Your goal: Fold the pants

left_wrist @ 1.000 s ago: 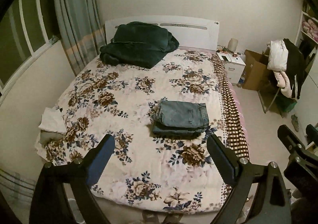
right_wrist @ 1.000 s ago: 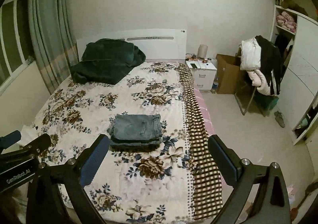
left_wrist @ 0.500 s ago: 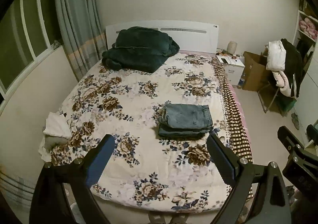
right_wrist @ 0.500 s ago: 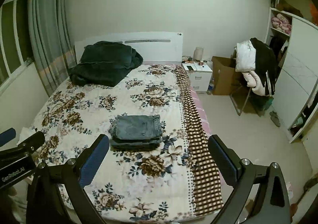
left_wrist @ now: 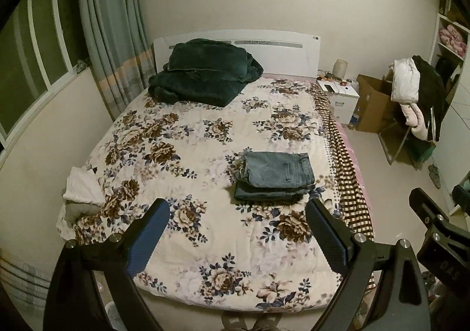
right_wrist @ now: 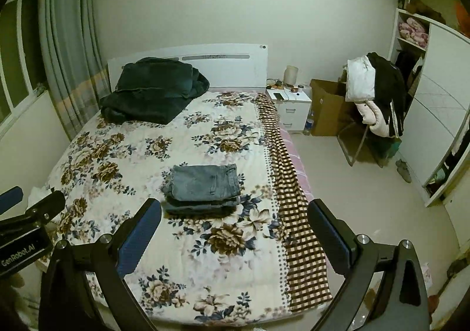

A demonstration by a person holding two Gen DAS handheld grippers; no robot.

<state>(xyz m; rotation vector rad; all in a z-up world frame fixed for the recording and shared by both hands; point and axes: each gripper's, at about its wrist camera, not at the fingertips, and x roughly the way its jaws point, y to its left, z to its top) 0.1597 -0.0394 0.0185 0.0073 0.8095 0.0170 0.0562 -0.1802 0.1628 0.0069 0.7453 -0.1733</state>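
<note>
Blue jeans [left_wrist: 276, 175] lie folded into a compact rectangular stack on the floral bed cover [left_wrist: 191, 154], right of its middle; they also show in the right wrist view [right_wrist: 204, 187]. My left gripper [left_wrist: 238, 210] is open and empty, held well back above the foot of the bed. My right gripper [right_wrist: 235, 210] is open and empty too, at about the same distance. Neither touches the jeans.
A dark green blanket [left_wrist: 202, 75] is piled by the white headboard. A white cloth [left_wrist: 82, 187] lies at the bed's left edge. Right of the bed are a nightstand [right_wrist: 290, 104], a cardboard box [right_wrist: 329, 107], a clothes-draped chair [right_wrist: 376, 95] and a white wardrobe [right_wrist: 434, 125].
Both grippers have drawn back and up from the bed, so the folded jeans look smaller and farther. The jeans have not moved. Both grippers stayed open.
</note>
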